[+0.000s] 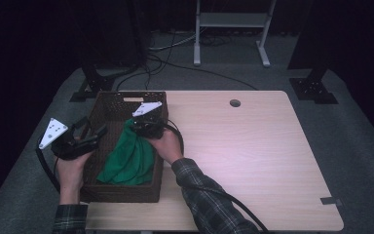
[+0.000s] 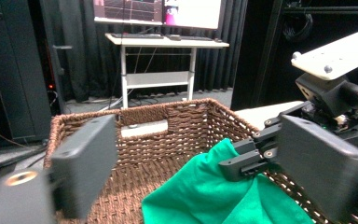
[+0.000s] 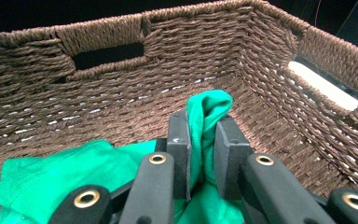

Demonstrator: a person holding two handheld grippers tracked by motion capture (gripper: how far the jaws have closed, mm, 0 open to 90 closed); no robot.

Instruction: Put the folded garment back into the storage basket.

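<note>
Holding stock at this moment, item by item:

Green cloth (image 1: 129,158): lies bunched inside the woven brown basket (image 1: 108,105), spread from the near right corner up toward the middle; one fold of it is pulled up off the heap. In the right gripper view the raised fold (image 3: 205,116) stands between the two black pads.

Right gripper (image 1: 143,126): your right hand holds it over the basket's right wall, jaws clenched on that raised fold of green cloth, the fabric pinched on both sides.

Left gripper (image 1: 93,127): your left hand holds it just outside the basket's left wall, tips pointing in over the rim. Its jaws stand released and wide apart, with nothing between them; in the left gripper view the cloth (image 2: 214,191) lies beyond and below them, untouched.

Basket: sits on the left end of the pale wooden table (image 1: 253,146), handle slots cut in its walls.

Person: plaid sleeves (image 1: 209,200) enter from the near edge.
</note>
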